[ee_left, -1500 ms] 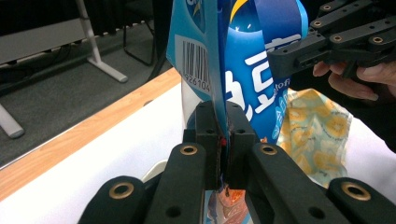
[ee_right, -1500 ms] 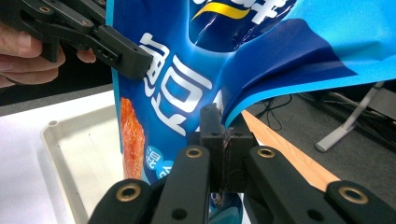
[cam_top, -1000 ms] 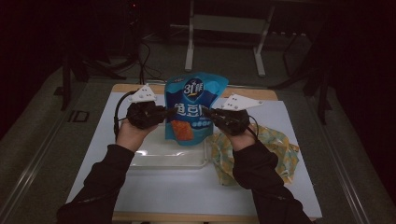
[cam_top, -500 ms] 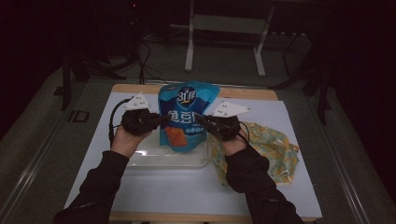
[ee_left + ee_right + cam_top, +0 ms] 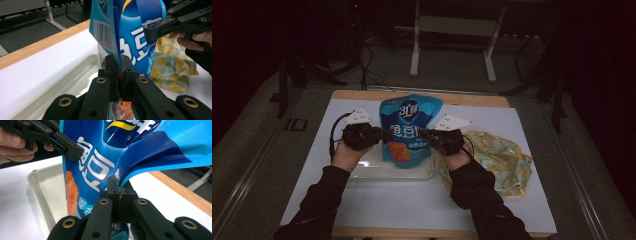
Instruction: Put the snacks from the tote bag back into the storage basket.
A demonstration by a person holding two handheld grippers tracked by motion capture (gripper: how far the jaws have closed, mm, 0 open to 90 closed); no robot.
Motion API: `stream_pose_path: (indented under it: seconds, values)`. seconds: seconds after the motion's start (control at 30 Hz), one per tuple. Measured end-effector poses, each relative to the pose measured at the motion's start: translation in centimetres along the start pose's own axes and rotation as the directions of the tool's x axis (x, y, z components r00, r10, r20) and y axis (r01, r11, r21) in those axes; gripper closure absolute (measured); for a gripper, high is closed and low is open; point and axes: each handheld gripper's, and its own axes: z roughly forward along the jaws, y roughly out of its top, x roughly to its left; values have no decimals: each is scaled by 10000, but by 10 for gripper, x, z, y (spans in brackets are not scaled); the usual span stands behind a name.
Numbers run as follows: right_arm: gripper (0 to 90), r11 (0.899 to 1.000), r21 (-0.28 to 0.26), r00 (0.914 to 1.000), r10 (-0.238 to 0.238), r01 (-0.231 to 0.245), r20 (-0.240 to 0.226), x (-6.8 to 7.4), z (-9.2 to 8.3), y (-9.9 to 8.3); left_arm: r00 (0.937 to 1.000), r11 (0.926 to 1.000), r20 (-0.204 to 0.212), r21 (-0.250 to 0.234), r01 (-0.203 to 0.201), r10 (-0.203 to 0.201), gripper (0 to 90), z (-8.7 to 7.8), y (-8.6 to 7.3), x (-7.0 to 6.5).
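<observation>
Blue snack bag (image 5: 409, 129) hangs upright between both grippers over the clear tray (image 5: 377, 172); left gripper (image 5: 119, 75) and right gripper (image 5: 119, 195) each clamp one side edge, equally near.

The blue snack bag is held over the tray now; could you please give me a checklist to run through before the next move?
1. Left tongs shut on the blue snack bag's edge: ok.
2. Right tongs shut on its other edge: ok.
3. Bag upright, above the clear tray: ok.
4. Tray bare of other things: ok.
5. Yellow patterned cloth lies beside the tray, not in it: ok.
6. Bag sealed or open on top: cannot tell.
</observation>
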Motion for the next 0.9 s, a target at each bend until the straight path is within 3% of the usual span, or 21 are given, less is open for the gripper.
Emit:
stream_pose_path:
  seconds: [0.3, 0.9]
  values:
    - [895, 9997, 104, 9998, 205, -205, 5, 1, 9, -13, 10000, 9998, 12, 180, 1, -1, 879, 7, -11, 4]
    - [893, 9994, 1, 9994, 337, -337, -95, 5, 10, -26, 9996, 9993, 195, -315, -211, 217, 866, 9, -31, 4]
